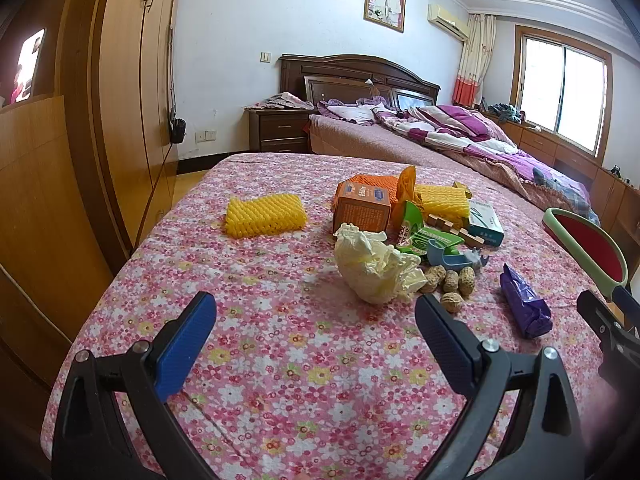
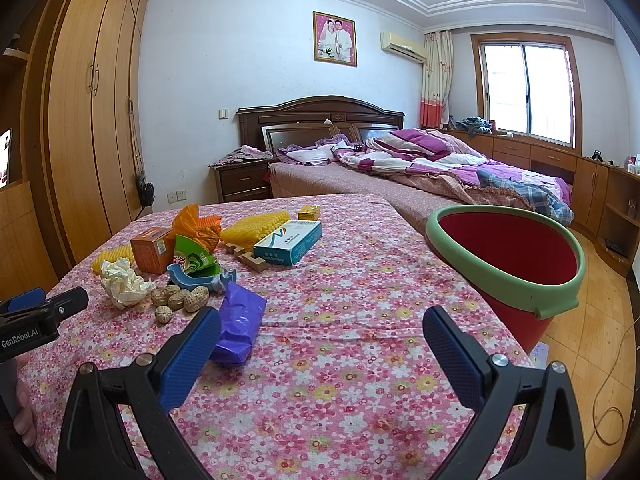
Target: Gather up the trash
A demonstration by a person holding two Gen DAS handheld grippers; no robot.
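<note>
the left gripper [image 1: 314, 320] hangs over the flowered tablecloth [image 1: 280, 360] with its jaws spread wide and nothing between them, a broad bare stretch of cloth lying under and ahead of it. the right gripper [image 2: 322, 334] is likewise wide apart and empty, over open cloth on the near right part of the table. the trash sits in a loose cluster across the middle: a crumpled pale tissue [image 1: 374, 268] nearest the left gripper, a handful of peanuts [image 1: 450, 280] just beside it, and a purple wrapper [image 2: 239, 326] lying just past the right gripper's left finger, partly hidden behind it. farther back are an orange box [image 1: 360, 208], a green packet [image 1: 416, 228], a blue plastic scoop [image 2: 196, 276], wooden blocks [image 2: 246, 256], a teal and white carton [image 2: 290, 242], a small yellow box [image 2: 309, 212], and yellow foam netting [image 1: 264, 216] set apart toward the left edge. the table's left side runs close along a wooden wardrobe [image 1: 120, 100], with a narrow strip of floor between. its far edge stands near the bed [image 2: 400, 176]. off the right edge, standing on the wood floor and close against the table, is a red bucket with a green rim [image 2: 504, 276], its mouth open and tilted toward the table; the cloth between it and the cluster is bare.
</note>
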